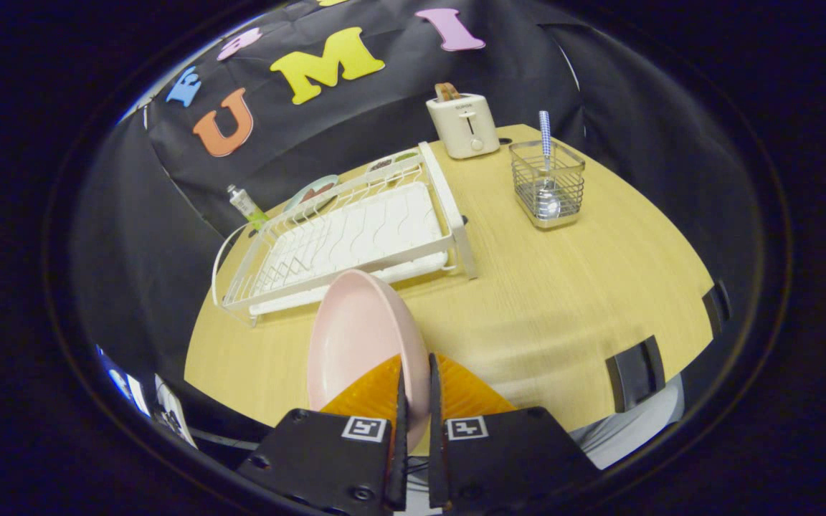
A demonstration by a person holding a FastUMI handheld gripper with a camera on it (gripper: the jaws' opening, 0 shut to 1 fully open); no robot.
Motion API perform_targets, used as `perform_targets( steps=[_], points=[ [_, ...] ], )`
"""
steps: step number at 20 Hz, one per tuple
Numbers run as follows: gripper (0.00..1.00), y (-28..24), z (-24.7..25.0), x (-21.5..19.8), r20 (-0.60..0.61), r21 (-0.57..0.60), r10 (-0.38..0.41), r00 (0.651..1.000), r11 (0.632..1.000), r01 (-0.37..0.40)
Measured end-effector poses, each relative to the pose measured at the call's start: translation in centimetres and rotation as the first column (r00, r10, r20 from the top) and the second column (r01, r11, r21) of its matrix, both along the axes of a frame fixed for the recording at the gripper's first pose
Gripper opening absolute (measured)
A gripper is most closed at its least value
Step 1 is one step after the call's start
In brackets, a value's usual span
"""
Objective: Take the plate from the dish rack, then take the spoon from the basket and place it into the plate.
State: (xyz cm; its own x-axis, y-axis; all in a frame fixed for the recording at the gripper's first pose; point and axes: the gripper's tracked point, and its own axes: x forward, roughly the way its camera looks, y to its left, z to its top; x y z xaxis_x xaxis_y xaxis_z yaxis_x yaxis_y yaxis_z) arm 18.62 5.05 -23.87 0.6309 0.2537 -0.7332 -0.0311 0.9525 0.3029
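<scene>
Gripper: I see my gripper clenched on the rim of the pink plate; both fingers press the plate's edge from either side, with only the thin rim between them.

Plate: I hold it on edge, nearly upright, its hollow face turned to my left. It is out of the dish rack and sits in front of the rack's near rail, above the wooden table. I cannot tell whether its lower edge touches the table.

Dish rack: I see a white wire rack with a white drain tray, lying just beyond the plate on the left half of the table. At its far side stand a few patterned dishes, too small for me to make out well.

Basket: I see a small wire basket beyond and to the right of my fingers, well apart from the rack, near the far edge of the table.

Spoon: the spoon stands upright in the basket, bowl down, its blue-checked handle rising above the rim.

Toaster: a cream toaster stands at the far edge, between rack and basket, with a slice showing in its slot.

Tube: a small tube with a green end stands beside the rack's far left corner.
</scene>
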Motion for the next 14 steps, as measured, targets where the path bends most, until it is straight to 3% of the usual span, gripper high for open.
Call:
perform_targets(
  steps=[5,9,12,14],
  points=[
    [0.20,-1.1,-1.5,0.2,0.002,0.023,0.006,1.000,1.000,-0.006],
    [0.25,-2.0,-1.3,0.9,0.088,-0.016,0.011,0.996,1.000,-0.009],
    [0.41,-2.3,-0.7,1.2,0.145,-0.004,0.018,0.989,1.000,-0.017],
    [0.55,-3.6,0.4,2.0,0.240,-0.039,-0.014,0.971,0.999,0.024]
  ],
)
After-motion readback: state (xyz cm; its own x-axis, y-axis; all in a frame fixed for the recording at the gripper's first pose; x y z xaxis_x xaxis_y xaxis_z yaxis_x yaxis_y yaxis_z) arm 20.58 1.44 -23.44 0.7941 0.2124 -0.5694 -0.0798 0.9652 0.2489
